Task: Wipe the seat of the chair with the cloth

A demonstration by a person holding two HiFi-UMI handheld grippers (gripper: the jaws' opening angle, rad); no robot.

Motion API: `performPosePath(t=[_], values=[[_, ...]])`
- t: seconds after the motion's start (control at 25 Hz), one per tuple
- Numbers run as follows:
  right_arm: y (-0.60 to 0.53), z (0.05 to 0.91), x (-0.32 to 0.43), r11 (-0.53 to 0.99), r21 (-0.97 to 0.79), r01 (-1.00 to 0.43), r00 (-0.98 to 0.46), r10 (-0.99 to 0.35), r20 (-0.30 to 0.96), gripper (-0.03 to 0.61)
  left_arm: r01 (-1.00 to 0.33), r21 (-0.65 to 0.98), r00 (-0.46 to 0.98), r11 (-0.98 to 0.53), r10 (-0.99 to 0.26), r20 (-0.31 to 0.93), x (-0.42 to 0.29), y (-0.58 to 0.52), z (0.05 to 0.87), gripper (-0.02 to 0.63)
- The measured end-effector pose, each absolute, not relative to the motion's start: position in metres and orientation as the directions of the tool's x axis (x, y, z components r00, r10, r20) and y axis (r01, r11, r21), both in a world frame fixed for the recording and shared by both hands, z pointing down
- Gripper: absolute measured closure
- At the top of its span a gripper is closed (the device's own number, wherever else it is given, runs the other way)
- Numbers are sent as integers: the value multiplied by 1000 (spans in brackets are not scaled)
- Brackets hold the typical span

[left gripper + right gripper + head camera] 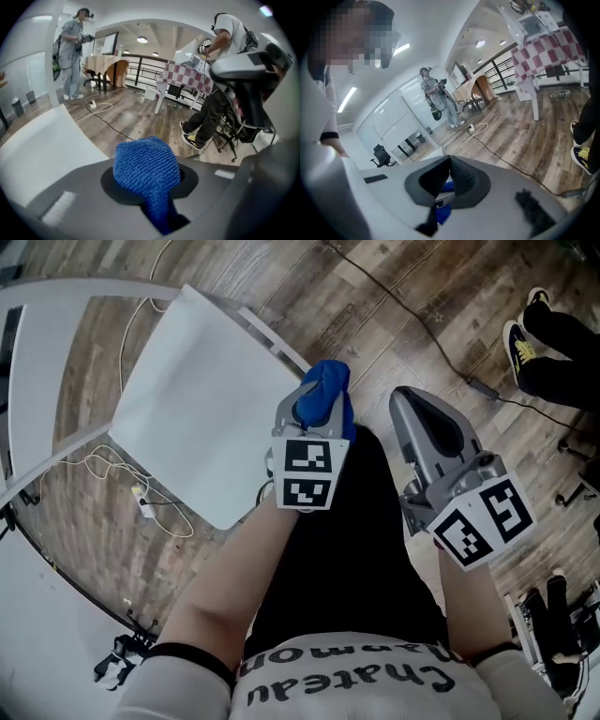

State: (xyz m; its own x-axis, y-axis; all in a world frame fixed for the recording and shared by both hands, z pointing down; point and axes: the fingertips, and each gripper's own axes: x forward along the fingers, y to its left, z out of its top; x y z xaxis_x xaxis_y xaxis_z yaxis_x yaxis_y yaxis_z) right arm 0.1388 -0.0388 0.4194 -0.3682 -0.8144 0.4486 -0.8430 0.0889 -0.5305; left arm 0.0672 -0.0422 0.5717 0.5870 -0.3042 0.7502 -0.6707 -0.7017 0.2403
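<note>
The chair's white seat [192, 399] lies below and to the left of both grippers, with nothing on it. My left gripper [319, 409] hovers just off the seat's right edge, shut on a bunched blue cloth [325, 390]. In the left gripper view the cloth [146, 164] bulges out above the closed jaws of the left gripper [157, 206], and the seat [42, 150] fills the lower left. My right gripper [424, 423] hangs beside it to the right over the floor. Its jaws meet with nothing between them, as the right gripper view shows of the right gripper [449, 164].
The chair's curved white back frame [56, 292] arcs round the seat's far left. White cables and a power strip [141, 502] lie on the wood floor by the seat. A dark cable [412, 315] and a person's shoes [525, 334] are at the upper right.
</note>
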Motion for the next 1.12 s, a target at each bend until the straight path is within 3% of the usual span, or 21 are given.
performPosePath(t=[0.12, 0.28, 0.64, 0.84, 1.12], values=[[-38, 387, 135, 91, -502, -860, -349, -823, 448, 565, -658, 430, 661, -618, -202, 723, 80, -44, 543, 523], [-51, 332, 134, 97, -487, -868, -325, -852, 411, 565, -544, 545, 800, -638, -199, 566, 99, -58, 449, 523], [-119, 180, 94, 245, -367, -897, -363, -883, 298, 565, -547, 391, 835, -740, -453, 311, 23, -121, 206, 523], [-170, 76, 57, 385, -277, -880, -442, -878, 184, 565, -645, 306, 760, -700, -628, 166, -54, -150, 77, 523], [-156, -49, -55, 592, -191, -783, -606, -795, 20, 565, -785, 211, 585, -583, -809, -59, -181, -108, -59, 522]])
